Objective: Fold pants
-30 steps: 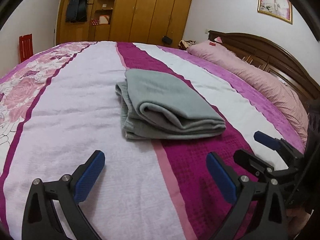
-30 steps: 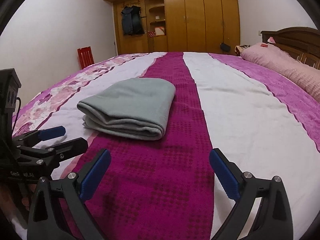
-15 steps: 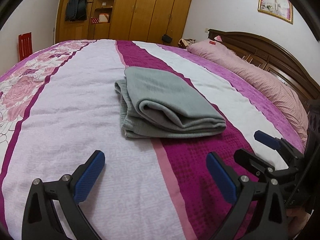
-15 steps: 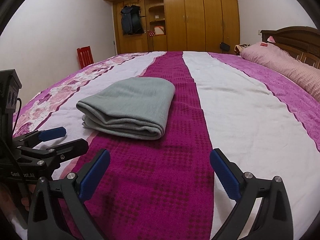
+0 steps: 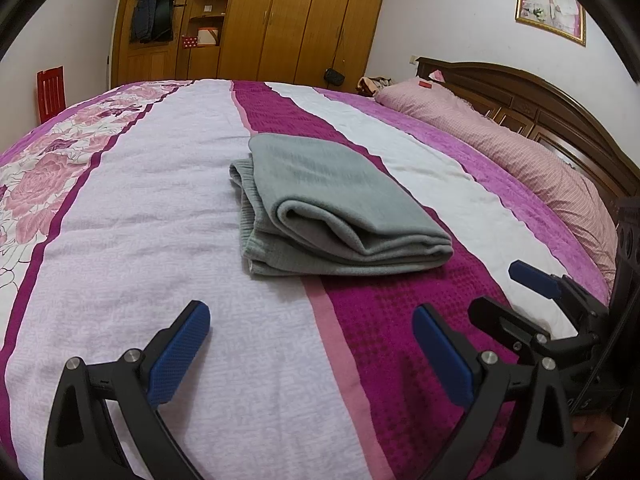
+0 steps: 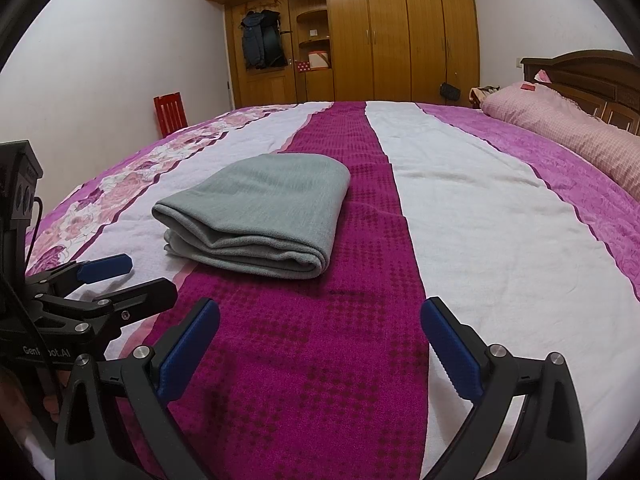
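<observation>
The grey pants point(image 5: 332, 204) lie folded in a compact stack on the striped bedspread point(image 5: 140, 240), with the layered edges facing me. They also show in the right wrist view point(image 6: 264, 212). My left gripper point(image 5: 308, 344) is open and empty, held above the bedspread short of the pants. My right gripper point(image 6: 320, 340) is open and empty, also short of the pants. The right gripper shows at the right of the left wrist view point(image 5: 516, 296). The left gripper shows at the left of the right wrist view point(image 6: 132, 276).
A long pink pillow point(image 5: 520, 152) lies along the dark wooden headboard point(image 5: 540, 92) on the right. A wooden wardrobe point(image 6: 400, 36) stands against the far wall, with a red chair point(image 6: 170, 114) by the left wall.
Both grippers have tilted down slightly and edged a little closer to the pants. The pants have not moved and both grippers stay open.
</observation>
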Tool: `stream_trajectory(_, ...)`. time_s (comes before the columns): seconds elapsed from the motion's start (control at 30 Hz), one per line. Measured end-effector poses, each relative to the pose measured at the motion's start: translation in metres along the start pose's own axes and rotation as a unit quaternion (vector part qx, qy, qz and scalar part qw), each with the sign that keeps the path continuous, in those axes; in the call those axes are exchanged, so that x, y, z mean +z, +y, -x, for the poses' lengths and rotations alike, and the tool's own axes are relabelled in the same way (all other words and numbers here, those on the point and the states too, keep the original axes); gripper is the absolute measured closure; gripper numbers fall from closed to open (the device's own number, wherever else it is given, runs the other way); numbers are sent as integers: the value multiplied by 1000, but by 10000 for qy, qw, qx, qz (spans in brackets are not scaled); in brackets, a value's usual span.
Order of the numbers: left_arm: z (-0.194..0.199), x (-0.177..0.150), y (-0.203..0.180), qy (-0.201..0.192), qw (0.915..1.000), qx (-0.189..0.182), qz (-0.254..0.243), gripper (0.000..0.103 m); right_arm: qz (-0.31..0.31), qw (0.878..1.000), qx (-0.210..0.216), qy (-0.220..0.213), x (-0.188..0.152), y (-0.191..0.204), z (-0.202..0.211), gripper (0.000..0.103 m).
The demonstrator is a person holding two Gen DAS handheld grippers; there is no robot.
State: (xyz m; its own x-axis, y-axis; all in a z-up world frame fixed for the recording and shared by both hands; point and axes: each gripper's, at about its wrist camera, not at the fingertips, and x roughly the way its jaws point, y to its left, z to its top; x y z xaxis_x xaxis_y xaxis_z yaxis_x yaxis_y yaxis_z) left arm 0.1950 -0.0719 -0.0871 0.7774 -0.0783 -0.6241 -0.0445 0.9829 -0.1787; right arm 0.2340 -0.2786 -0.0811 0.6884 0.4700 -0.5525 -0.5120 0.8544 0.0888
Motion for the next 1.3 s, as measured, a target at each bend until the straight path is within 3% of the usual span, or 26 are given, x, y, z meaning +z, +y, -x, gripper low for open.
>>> stream_trajectory(1.3, 0, -2, 6, 23, 10000, 70, -24, 0, -26, 10000, 10, 50, -3, -2, -1, 2)
